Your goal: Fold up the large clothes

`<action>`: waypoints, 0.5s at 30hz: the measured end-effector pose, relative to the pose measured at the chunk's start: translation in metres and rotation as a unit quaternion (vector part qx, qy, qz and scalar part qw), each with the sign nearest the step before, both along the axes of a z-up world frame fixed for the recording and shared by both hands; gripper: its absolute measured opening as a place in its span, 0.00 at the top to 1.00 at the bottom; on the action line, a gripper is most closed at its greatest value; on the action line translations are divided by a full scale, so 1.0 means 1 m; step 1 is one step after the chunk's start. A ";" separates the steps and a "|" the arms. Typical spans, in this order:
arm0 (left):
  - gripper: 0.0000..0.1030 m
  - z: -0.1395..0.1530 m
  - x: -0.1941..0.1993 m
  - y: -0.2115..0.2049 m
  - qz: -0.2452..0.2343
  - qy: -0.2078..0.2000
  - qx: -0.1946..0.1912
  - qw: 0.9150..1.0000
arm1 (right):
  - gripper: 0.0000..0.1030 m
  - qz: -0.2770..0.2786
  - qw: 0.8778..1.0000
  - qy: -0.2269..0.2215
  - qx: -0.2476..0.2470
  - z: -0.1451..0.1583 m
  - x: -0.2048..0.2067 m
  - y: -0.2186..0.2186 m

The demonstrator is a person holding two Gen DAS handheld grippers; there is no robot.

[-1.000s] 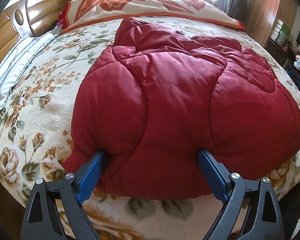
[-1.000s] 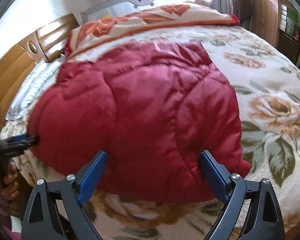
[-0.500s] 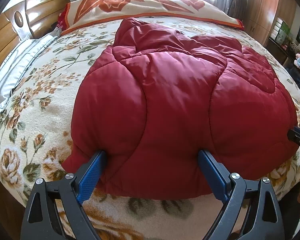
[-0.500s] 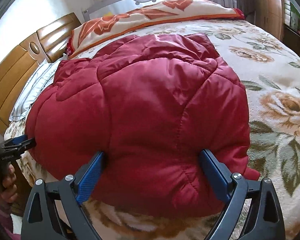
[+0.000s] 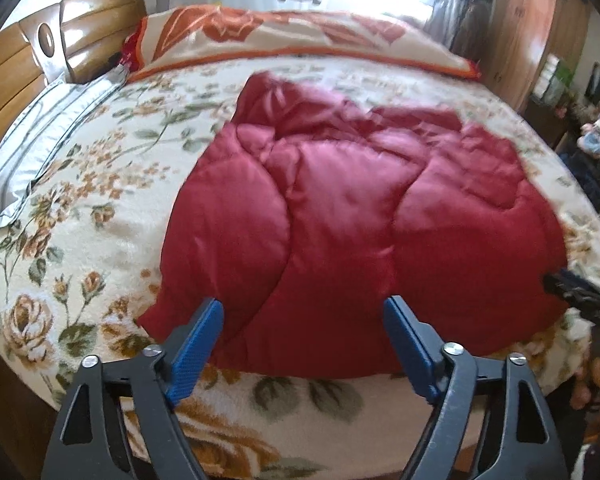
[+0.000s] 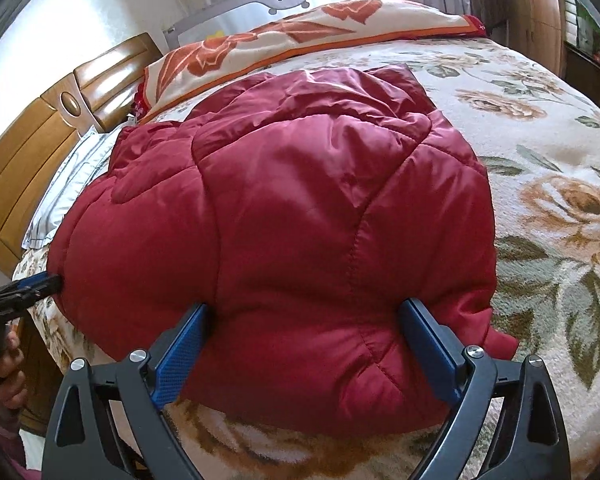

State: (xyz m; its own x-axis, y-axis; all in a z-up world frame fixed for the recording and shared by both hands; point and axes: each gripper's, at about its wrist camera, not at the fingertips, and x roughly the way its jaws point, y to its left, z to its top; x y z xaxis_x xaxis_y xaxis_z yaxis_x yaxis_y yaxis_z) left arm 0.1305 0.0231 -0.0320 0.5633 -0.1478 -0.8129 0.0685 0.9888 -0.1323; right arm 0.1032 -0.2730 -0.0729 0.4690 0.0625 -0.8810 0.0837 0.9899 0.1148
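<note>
A puffy red quilted jacket [image 5: 340,216] lies folded in a bundle on the floral bed cover [image 5: 80,208]. My left gripper [image 5: 304,312] is open, its blue fingers just short of the jacket's near left hem. The jacket [image 6: 300,220] fills the right wrist view. My right gripper [image 6: 304,316] is open, its fingers pressed against the near right edge of the jacket, with padded fabric bulging between them. Each gripper shows at the edge of the other view: the right [image 5: 576,292], the left [image 6: 24,292].
A folded orange-flowered blanket [image 5: 300,36] lies at the head of the bed. A grey striped pillow [image 5: 40,144] lies at the left beside the wooden headboard [image 5: 24,56]. A wooden wardrobe [image 5: 532,24] and cluttered shelves stand to the right.
My left gripper has drawn back and up from the jacket's hem. My right gripper has moved in closer against the jacket's near edge. The jacket has stayed put.
</note>
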 end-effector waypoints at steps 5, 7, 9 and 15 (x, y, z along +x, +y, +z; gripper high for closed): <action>0.23 0.024 -0.008 -0.008 -0.029 -0.025 -0.026 0.999 | 0.08 -0.009 1.000 0.009 -0.020 0.008 0.000 0.006; 0.23 0.024 -0.008 -0.012 -0.035 -0.026 -0.017 0.999 | 0.08 -0.006 0.999 -0.004 -0.040 0.022 -0.002 0.016; 0.23 0.020 0.002 -0.017 -0.036 -0.016 -0.007 0.999 | 0.08 0.009 0.999 -0.030 -0.043 0.038 -0.002 0.027; 0.23 -0.002 0.042 -0.030 -0.041 0.026 0.000 0.999 | 0.08 0.028 0.999 -0.016 -0.028 0.031 0.033 0.033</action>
